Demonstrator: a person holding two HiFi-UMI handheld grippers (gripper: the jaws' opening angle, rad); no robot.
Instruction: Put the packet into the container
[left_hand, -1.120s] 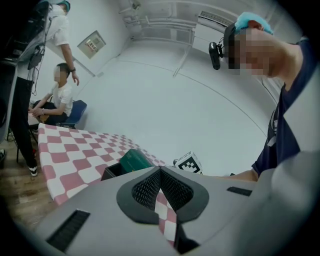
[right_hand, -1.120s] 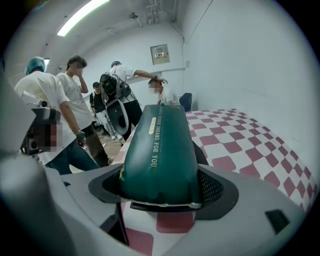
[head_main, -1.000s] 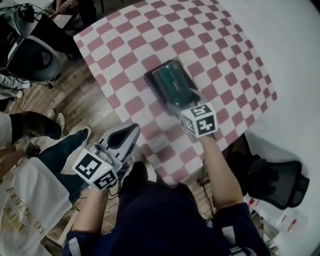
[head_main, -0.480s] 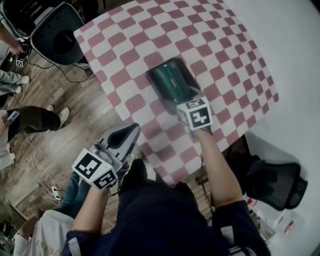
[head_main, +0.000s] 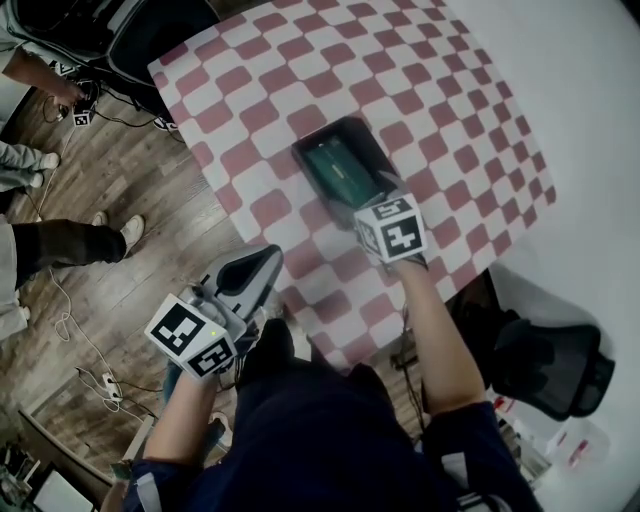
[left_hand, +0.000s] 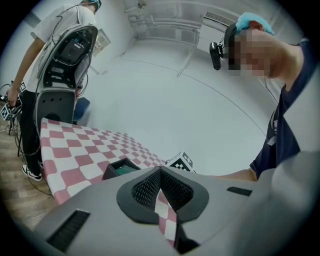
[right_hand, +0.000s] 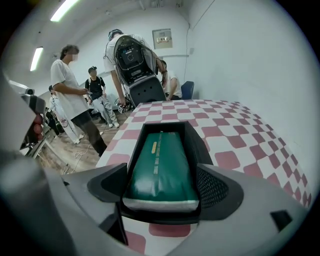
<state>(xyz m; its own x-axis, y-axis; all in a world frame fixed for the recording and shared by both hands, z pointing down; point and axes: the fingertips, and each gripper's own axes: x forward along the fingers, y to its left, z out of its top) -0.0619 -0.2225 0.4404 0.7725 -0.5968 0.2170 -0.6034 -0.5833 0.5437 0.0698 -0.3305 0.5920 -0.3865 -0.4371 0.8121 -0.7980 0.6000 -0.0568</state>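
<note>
Right gripper (right_hand: 162, 197): jaws spread wide, gripping nothing. They sit one on each side of the near end of the container, and I see no contact with the packet.
Packet (right_hand: 161, 165): green with a pale near edge. It lies flat and lengthwise, running straight ahead from between the right jaws, with its near end level with the jaw tips.
Container (right_hand: 199, 142): black open tray directly ahead of the right gripper. Its walls show on both sides of the packet and beyond its far end. The near wall is hidden below the packet's edge.
Left gripper (left_hand: 160, 192): pads closed almost to touching, with only a sliver of cloth showing through, and nothing between them. It is held off the near table edge, and the container is well ahead of it and to its right.
Tablecloth (head_main: 440, 120): red and white checks, under the container and spreading out beyond the right gripper.
Bystanders (right_hand: 70, 90): standing on the wood floor, far ahead and to the left of the right gripper, well clear of the work.
Progress: by my reading the packet is inside the container and released, so the placing itself looks done.
Left to do: probably just drawing the right gripper back clear of the tray. I can't tell whether the packet's near end is fully seated.
</note>
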